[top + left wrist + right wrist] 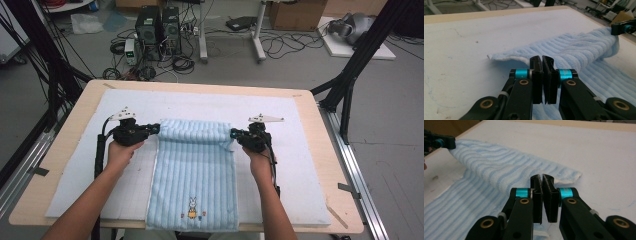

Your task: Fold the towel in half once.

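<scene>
Your left gripper [155, 129] and right gripper [234, 134] each pinch the ribbed blue towel's [194, 170] folded-over far edge, jaws clenched.

I see a pale wooden worktop [325, 150] with rounded corners, almost fully covered by a white padded mat [295, 165] that leaves a bare wood margin all around. On the mat lies a light blue striped towel [192, 180], lengthwise toward me, its near edge hanging just over the worktop's front edge. A small embroidered rabbit [192, 207] sits near that near end. The towel's far end is folded back over itself into a raised roll. In my left gripper view the mat [461, 50] shows faint marks and specks, and the towel's far corner [492, 57] lies flat on it.
</scene>
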Tool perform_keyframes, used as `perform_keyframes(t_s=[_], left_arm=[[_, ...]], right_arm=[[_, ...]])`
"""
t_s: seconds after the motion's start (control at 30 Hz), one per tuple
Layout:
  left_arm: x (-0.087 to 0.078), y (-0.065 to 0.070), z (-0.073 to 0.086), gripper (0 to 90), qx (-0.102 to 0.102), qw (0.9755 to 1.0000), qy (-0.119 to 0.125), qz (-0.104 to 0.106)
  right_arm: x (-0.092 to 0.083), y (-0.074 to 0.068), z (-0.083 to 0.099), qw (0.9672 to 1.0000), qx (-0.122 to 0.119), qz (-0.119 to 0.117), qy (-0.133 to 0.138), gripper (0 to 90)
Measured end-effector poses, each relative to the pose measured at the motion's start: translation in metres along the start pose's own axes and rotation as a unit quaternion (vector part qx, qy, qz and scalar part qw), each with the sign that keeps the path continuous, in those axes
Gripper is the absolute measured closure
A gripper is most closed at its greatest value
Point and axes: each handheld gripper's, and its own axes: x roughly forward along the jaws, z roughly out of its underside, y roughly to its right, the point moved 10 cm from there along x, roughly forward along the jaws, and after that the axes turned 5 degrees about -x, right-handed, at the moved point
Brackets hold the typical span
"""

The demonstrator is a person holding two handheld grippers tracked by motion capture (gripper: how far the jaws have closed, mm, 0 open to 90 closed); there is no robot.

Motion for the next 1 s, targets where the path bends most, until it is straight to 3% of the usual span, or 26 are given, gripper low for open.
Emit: perform_keyframes(t_s=[0.2,0.3,0.63,0.77,0.87,0.93,0.97,1.0], left_arm=[[-0.016,0.021,0.01,86.3,0.008,0.9996,-0.004,0.028],[-0.022,0.026,0.024,86.3,0.017,0.9994,-0.017,0.027],[-0.033,0.041,0.067,86.2,0.023,0.9978,-0.048,0.038],[-0.034,0.043,0.077,86.2,0.024,0.9972,-0.059,0.039],[-0.036,0.042,0.081,86.2,0.025,0.9971,-0.061,0.039],[-0.037,0.041,0.083,85.3,0.022,0.997,-0.062,0.041],[-0.037,0.039,0.084,83.1,0.021,0.9971,-0.062,0.037],[-0.037,0.036,0.084,74.9,0.02,0.9976,-0.061,0.027]], right_arm=[[-0.014,-0.01,0.002,0.9998,-0.017,-0.008,-0.009,86.5],[-0.021,-0.017,0.008,0.9996,-0.022,-0.014,-0.009,86.5],[-0.034,-0.037,0.06,0.9984,-0.028,-0.025,-0.043,86.5],[-0.034,-0.042,0.073,0.9978,-0.029,-0.026,-0.054,86.4],[-0.036,-0.045,0.079,0.9981,-0.014,-0.034,-0.05,86.0],[-0.036,-0.046,0.081,0.9976,-0.025,-0.028,-0.058,84.4],[-0.036,-0.046,0.082,0.9973,-0.031,-0.024,-0.063,81.4],[-0.036,-0.045,0.083,0.9972,-0.033,-0.021,-0.063,77.9]])
